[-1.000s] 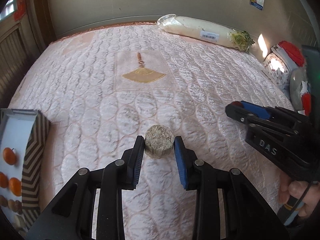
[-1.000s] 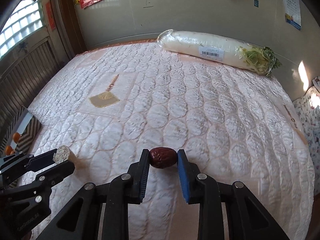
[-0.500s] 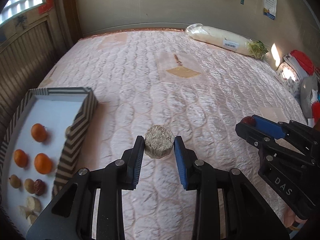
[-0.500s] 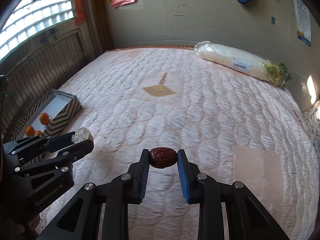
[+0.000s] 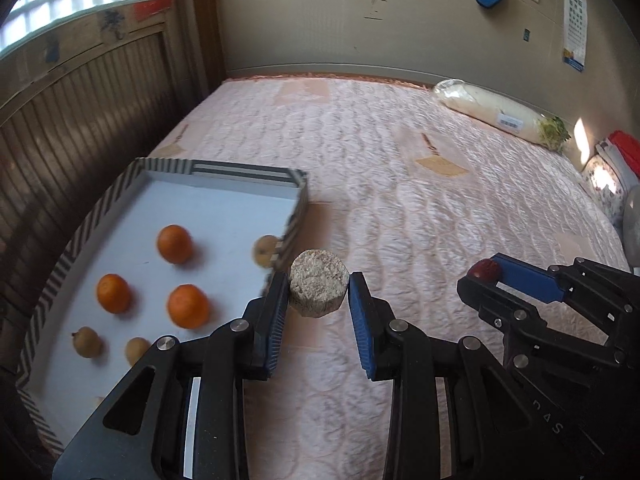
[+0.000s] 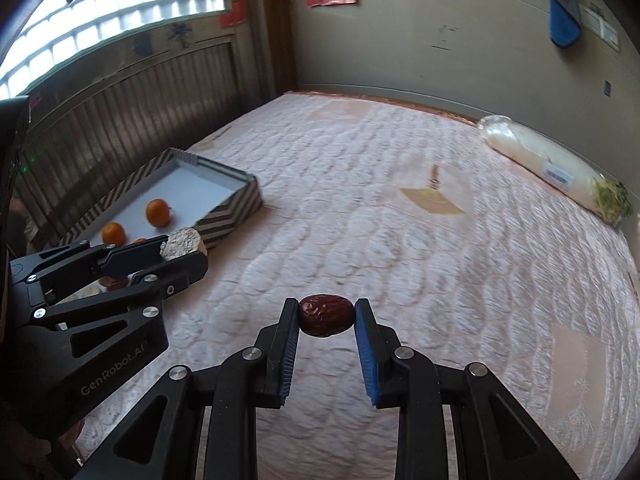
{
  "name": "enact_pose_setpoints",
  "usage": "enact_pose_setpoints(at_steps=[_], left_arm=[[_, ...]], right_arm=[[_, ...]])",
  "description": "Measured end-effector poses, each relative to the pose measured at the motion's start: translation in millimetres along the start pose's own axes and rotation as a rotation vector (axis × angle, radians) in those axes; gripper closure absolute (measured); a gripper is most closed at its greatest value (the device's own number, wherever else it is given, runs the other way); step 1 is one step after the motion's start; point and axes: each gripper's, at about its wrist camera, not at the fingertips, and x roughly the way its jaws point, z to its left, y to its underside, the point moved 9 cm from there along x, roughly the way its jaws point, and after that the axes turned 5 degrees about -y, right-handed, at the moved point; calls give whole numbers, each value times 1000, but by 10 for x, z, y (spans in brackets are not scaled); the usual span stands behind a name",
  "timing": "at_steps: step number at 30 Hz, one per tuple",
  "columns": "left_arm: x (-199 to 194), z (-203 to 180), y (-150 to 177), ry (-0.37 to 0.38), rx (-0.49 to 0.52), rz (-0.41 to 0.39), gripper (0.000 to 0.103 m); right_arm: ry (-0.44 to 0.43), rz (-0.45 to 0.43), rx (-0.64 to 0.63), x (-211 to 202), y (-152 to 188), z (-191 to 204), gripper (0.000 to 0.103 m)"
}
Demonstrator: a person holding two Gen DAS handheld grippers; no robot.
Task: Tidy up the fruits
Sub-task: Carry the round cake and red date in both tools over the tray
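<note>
Red date [image 6: 326, 315] pinched between the right gripper [image 6: 326, 320] fingers above the quilted bed [image 6: 400, 240], right of the striped tray [image 5: 294, 216], beige round cake [image 5: 319, 288] clamped in the left gripper [image 5: 319, 300] beside the tray's near corner, oranges [image 5: 174, 243] and small brown fruits [image 5: 85, 342] held in the tray.

Light source: daylight through the window [image 6: 120, 4] at the upper left; it glares white in both views.
Brightness: soft and even on the bedspread [image 5: 420, 184]; a sun patch [image 5: 581, 142] glares on the wall at right.
Blur: the oranges [image 5: 174, 244] and tray [image 5: 224, 168] smear; the quilting is soft.
Distortion: fisheye bends the walls, dark corners.
</note>
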Motion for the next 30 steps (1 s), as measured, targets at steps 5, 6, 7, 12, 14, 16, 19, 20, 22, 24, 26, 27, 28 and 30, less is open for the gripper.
enact_pose_setpoints(at_steps=[5, 6, 7, 12, 14, 16, 19, 20, 22, 24, 26, 27, 28, 30], left_arm=[[-44, 322, 24, -37, -39, -5, 73], [-57, 384, 25, -43, -46, -8, 73], [-68, 427, 32, -49, -50, -10, 73], [-106, 710, 47, -84, -81, -16, 73], [-116, 840, 71, -99, -98, -15, 73], [-113, 946, 98, -112, -112, -11, 73], [-104, 1114, 142, -131, -136, -3, 73], [-98, 1157, 155, -135, -142, 0, 73], [-92, 1249, 184, -142, -157, 6, 73], [-77, 1348, 218, -150, -173, 14, 73], [-62, 1424, 248, -154, -184, 22, 73], [-54, 1463, 265, -156, -190, 26, 73], [-47, 1501, 281, -159, -197, 29, 73], [-38, 1559, 311, -163, -205, 35, 73]], right_arm=[[-41, 2, -52, 72, -80, 332, 76], [-47, 2, -60, 85, -94, 382, 76], [-54, 1, -70, 96, -109, 439, 76], [-91, 6, -124, 166, -177, 738, 76], [-109, 8, -146, 197, -201, 867, 76], [-124, 12, -170, 234, -228, 1003, 76], [-148, 17, -206, 289, -256, 1199, 76], [-154, 20, -214, 305, -262, 1248, 76], [-171, 26, -231, 352, -276, 1350, 76], [-188, 34, -246, 403, -270, 1446, 76], [-202, 42, -262, 442, -258, 1539, 76], [-211, 46, -270, 457, -243, 1594, 76], [-218, 51, -275, 471, -233, 1623, 76], [-235, 62, -285, 525, -214, 1695, 76]])
